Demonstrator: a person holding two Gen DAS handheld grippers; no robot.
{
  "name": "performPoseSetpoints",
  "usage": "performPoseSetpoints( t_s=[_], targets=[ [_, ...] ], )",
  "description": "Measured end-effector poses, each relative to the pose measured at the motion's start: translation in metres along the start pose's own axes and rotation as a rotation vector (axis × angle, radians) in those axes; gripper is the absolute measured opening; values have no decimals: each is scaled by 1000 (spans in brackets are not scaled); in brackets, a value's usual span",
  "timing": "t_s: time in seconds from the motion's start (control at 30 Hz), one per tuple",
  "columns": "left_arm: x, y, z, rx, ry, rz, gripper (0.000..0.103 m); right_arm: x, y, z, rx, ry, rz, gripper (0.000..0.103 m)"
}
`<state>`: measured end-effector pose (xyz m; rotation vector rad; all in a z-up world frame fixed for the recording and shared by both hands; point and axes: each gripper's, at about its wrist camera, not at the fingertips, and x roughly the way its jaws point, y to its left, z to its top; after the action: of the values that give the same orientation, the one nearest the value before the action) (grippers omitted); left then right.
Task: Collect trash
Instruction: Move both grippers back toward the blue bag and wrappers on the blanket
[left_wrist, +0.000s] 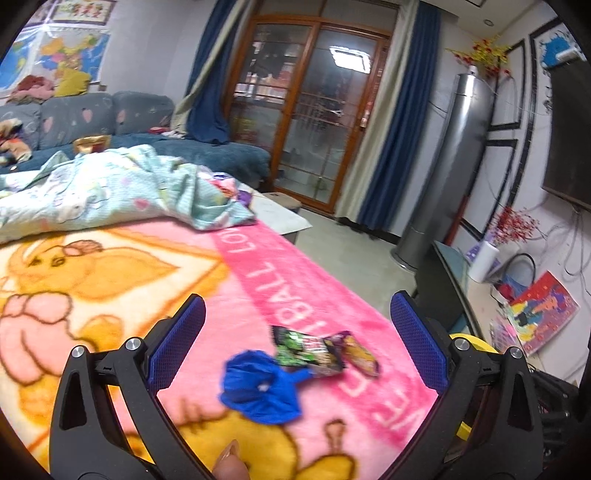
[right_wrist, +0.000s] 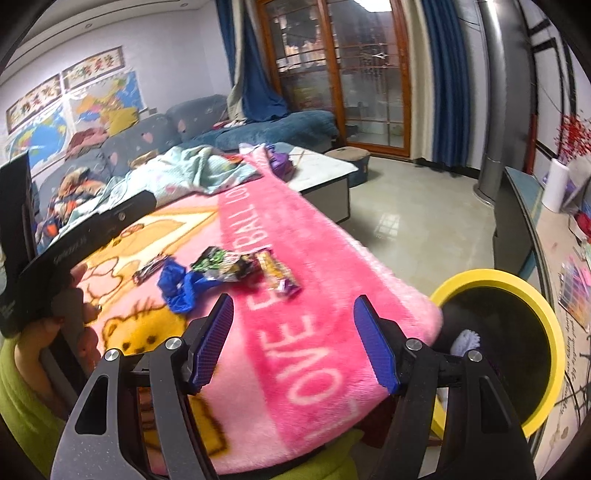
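Note:
Trash lies on a pink and yellow blanket (left_wrist: 110, 295): a crumpled blue wrapper (left_wrist: 260, 387), a green and black snack packet (left_wrist: 304, 349) and an orange and purple wrapper (left_wrist: 360, 354). My left gripper (left_wrist: 297, 332) is open, its jaws wide around the trash, just short of it. In the right wrist view the blue wrapper (right_wrist: 177, 284), the green packet (right_wrist: 221, 266), the orange wrapper (right_wrist: 277, 277) and a small dark wrapper (right_wrist: 149, 271) lie ahead. My right gripper (right_wrist: 293, 332) is open and empty over the blanket's pink border. The yellow-rimmed bin (right_wrist: 517, 332) stands right of it.
A light blue quilt (left_wrist: 110, 188) is bunched at the blanket's far end. A white low table (right_wrist: 325, 170), a blue sofa (right_wrist: 258, 129) and a grey floor (right_wrist: 406, 221) lie beyond. A TV bench (right_wrist: 524, 221) with clutter runs along the right wall.

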<state>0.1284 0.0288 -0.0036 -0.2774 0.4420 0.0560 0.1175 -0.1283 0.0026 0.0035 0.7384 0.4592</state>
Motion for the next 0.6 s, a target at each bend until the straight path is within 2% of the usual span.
performPoseSetpoints(
  t_s=[0.23, 0.6],
  targets=[
    [0, 34, 3, -53, 19, 67, 92, 27, 34, -1, -95, 45, 23, 65],
    [12, 73, -3, -91, 104, 136, 92, 75, 69, 3, -254, 90, -26, 65]
  ],
)
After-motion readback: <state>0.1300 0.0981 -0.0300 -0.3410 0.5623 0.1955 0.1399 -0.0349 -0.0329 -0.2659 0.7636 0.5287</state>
